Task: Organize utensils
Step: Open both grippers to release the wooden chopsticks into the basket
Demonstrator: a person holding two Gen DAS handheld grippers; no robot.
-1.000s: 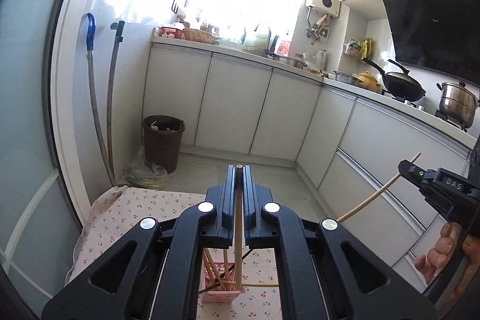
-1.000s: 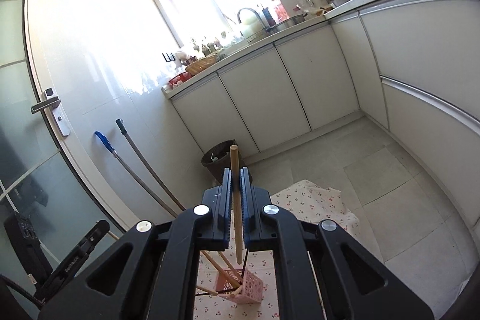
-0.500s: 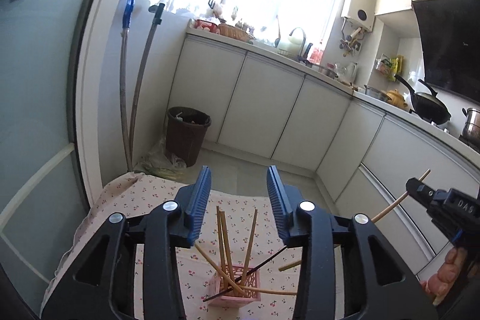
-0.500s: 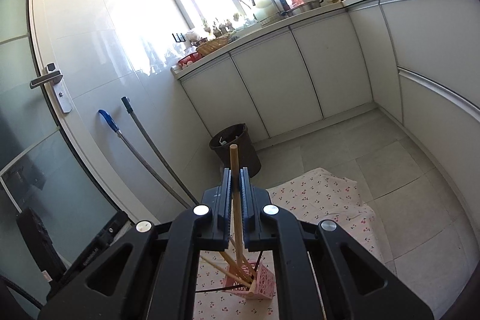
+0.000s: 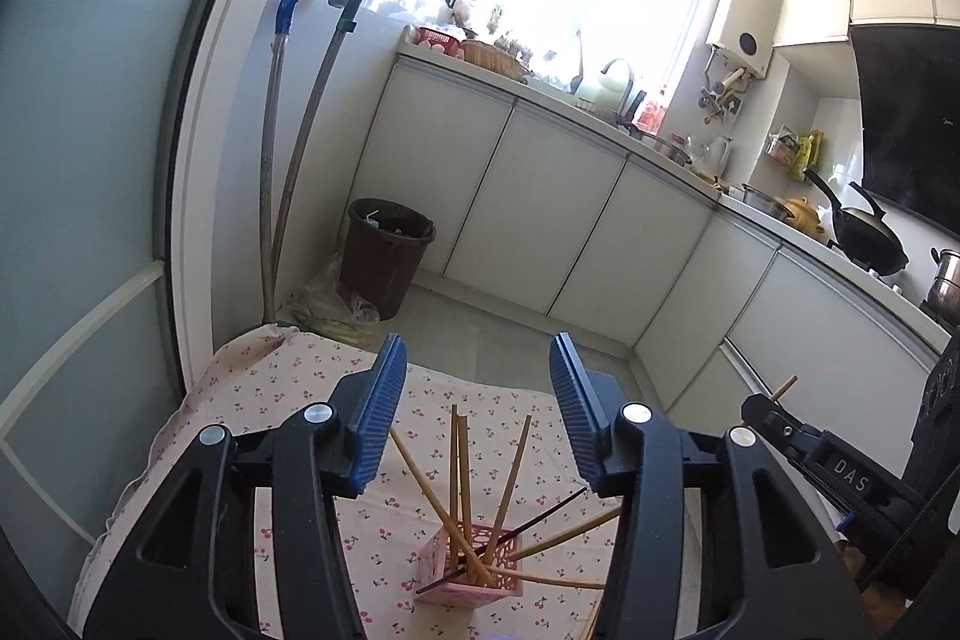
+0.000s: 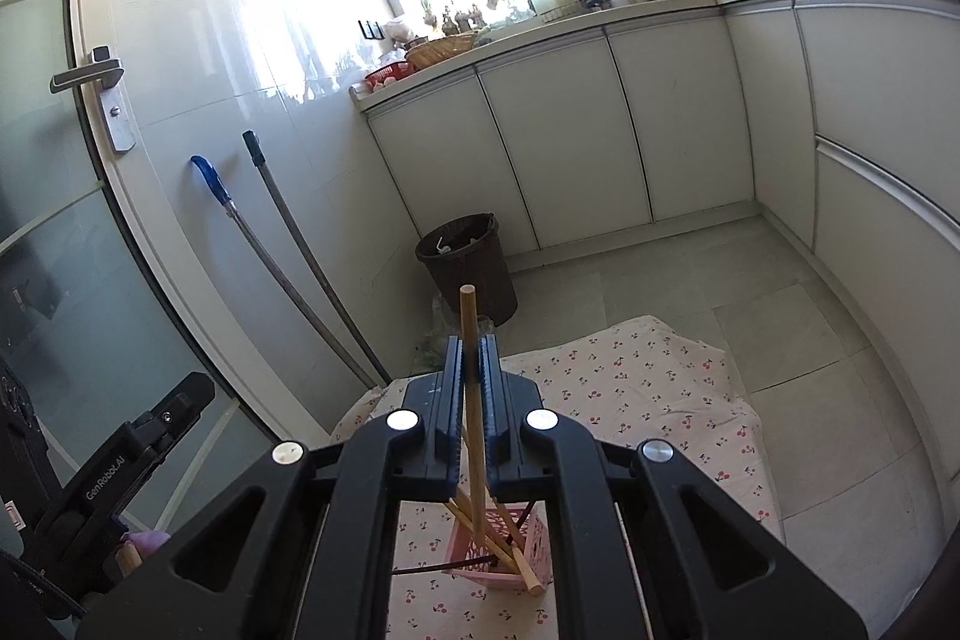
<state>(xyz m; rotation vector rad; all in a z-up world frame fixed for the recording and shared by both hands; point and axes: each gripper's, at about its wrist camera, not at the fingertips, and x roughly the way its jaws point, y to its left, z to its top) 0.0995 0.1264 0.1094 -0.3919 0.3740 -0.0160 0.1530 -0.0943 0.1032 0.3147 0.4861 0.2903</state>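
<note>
A small pink slotted holder [image 5: 469, 563] stands on the cherry-print cloth [image 5: 288, 382] and holds several wooden chopsticks [image 5: 453, 472] plus a dark one [image 5: 540, 517]. My left gripper [image 5: 474, 361] hovers above and behind it, its jaws opening with nothing between the blue pads. My right gripper [image 6: 473, 347] is shut on a single wooden chopstick [image 6: 471, 370] that stands nearly upright, its lower end reaching down at the pink holder [image 6: 510, 550]. The right gripper [image 5: 774, 403] also shows at the right edge of the left wrist view, the chopstick tip [image 5: 786, 385] poking out.
A brown waste bin [image 5: 387, 262] and a plastic bag [image 5: 336, 310] sit beyond the cloth's far edge. Two mop handles [image 5: 288, 148] lean on the wall by the glass door [image 6: 48, 220]. White cabinets [image 5: 558, 202] line the back and right; tiled floor [image 6: 690, 292] lies between.
My left gripper let go of its chopstick, which now stands in the holder, and its jaws spread wide. My right gripper moved in and down over the holder with its chopstick.
</note>
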